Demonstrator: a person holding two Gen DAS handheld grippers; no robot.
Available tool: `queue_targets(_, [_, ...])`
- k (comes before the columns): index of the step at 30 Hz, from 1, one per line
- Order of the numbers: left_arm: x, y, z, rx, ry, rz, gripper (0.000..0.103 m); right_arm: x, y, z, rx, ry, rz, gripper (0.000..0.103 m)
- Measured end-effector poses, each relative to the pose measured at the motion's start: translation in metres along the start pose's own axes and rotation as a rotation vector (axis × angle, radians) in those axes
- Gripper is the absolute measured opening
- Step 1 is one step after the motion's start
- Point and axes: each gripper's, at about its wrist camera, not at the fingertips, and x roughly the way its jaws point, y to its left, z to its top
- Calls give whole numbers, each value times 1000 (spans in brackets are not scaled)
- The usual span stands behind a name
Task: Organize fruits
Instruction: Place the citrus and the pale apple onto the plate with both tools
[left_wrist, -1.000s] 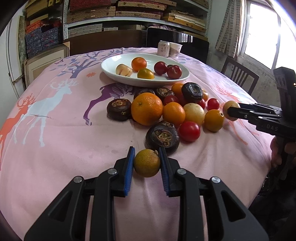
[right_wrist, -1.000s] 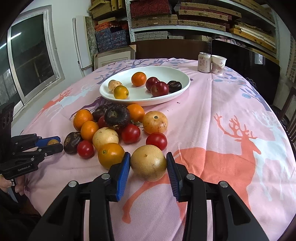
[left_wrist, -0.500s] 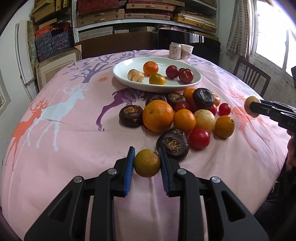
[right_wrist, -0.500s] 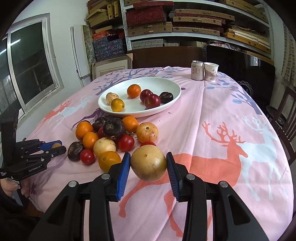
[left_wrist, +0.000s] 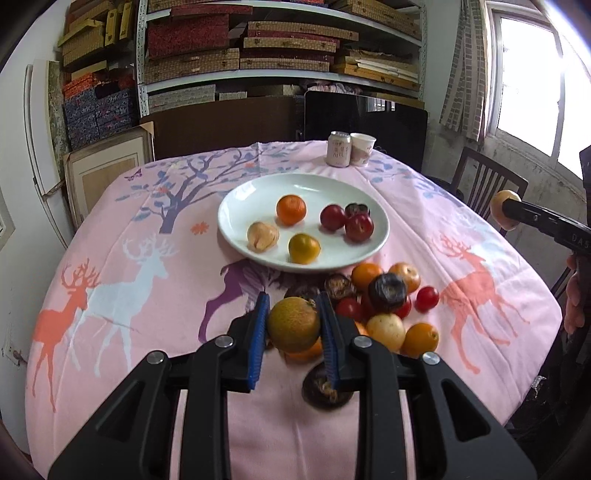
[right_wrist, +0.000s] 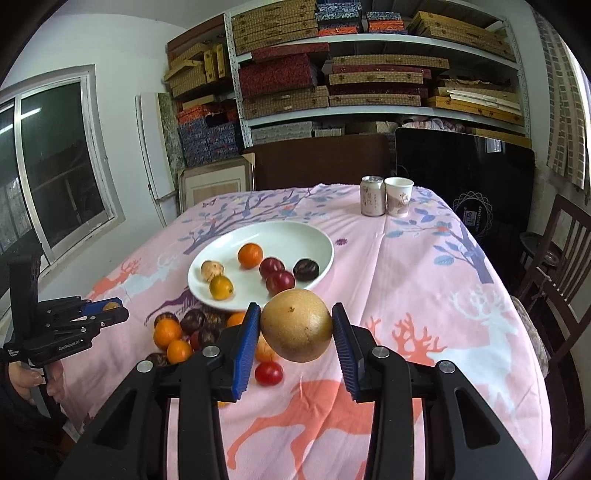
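the left gripper is clamped on a small greenish orange, held above the loose fruit pile in front of the white plate. the right gripper pinches a round tan pear between its blue pads, raised over the pink tablecloth. only the left view shows the window-side chair; only the right view shows the person's hand on the other handle.

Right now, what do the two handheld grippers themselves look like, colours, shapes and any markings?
Both are matte black plastic. The left gripper and right gripper each have two angular fingers with silver pivot screws and ribbed blue pads. White lettering, too small to read fully, marks their sides. Each has a black pistol-style handle held by a bare hand. No cables show.
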Motion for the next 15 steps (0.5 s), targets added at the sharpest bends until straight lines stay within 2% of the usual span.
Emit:
queue_targets(3, [19, 4, 33, -9, 4, -18, 26, 17, 1, 22, 1, -5, 26, 40])
queue_targets(6, [50, 9, 61, -30, 31, -19, 26, 52, 3, 42, 18, 22, 47, 40])
queue_targets(10, [106, 19, 86, -58, 81, 6, 26, 125, 7, 61, 25, 103, 58, 40])
queue_targets(15, [166, 33, 106, -103, 143, -2, 26, 204, 8, 68, 33, 189, 32, 40])
